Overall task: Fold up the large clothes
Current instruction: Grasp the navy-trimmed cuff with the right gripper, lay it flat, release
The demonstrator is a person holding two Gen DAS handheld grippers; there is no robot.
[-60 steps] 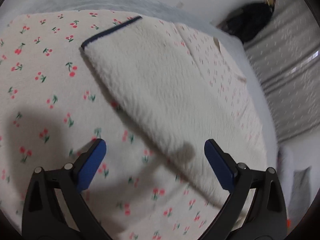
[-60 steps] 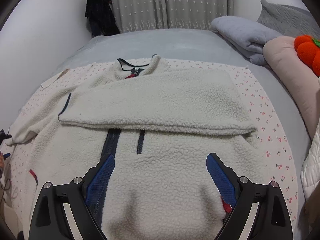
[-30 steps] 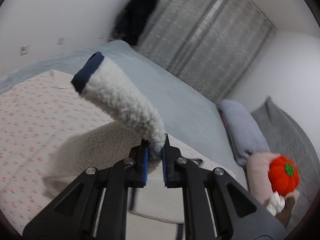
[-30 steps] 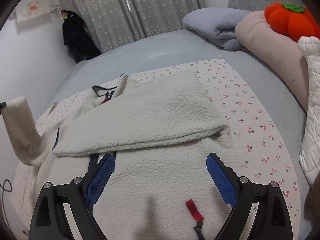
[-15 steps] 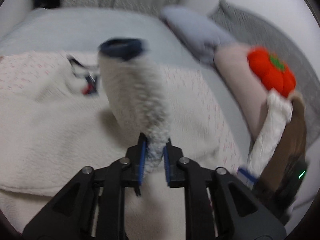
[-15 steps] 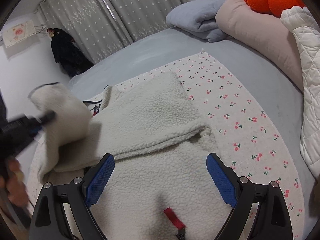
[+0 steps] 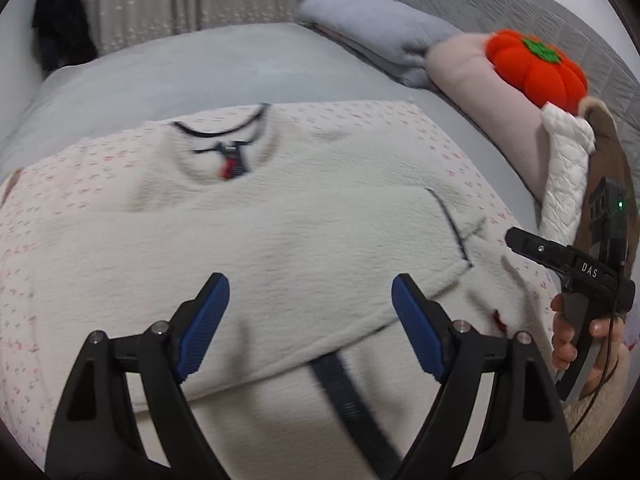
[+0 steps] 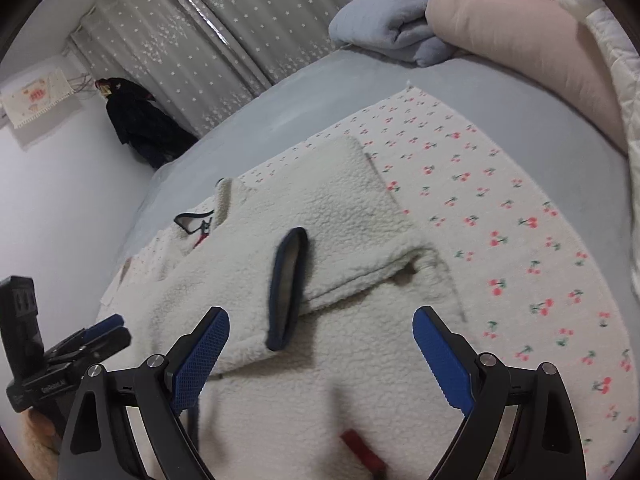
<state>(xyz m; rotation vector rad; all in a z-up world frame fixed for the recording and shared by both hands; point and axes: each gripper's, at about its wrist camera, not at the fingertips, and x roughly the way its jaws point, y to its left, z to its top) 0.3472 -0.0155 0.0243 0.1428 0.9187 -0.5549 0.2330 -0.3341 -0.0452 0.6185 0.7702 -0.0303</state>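
1. Fleece, cream with navy trim, made up the jacket (image 8: 352, 364), which lay flat on a cherry-print sheet (image 8: 500, 216) across the bed (image 7: 200, 68), collar toward twelve o'clock.
2. Both sleeves lay folded across the chest; the upper one's navy cuff (image 8: 288, 284) sat just ahead of the right gripper (image 8: 320, 360).
3. The left gripper (image 7: 308, 324) hovered over that sleeve, jaws opening with nothing between them; the right gripper's jaws stood wide and empty.
4. Sleeve folding looked done. The next move probably called for gripping the hem at six o'clock and carrying it toward the collar.
5. Around the bed: a folded grey blanket (image 7: 372, 36), a pink pillow (image 8: 520, 40), an orange pumpkin plush (image 7: 536, 68) at two o'clock, and dotted curtains (image 8: 240, 40) at twelve.
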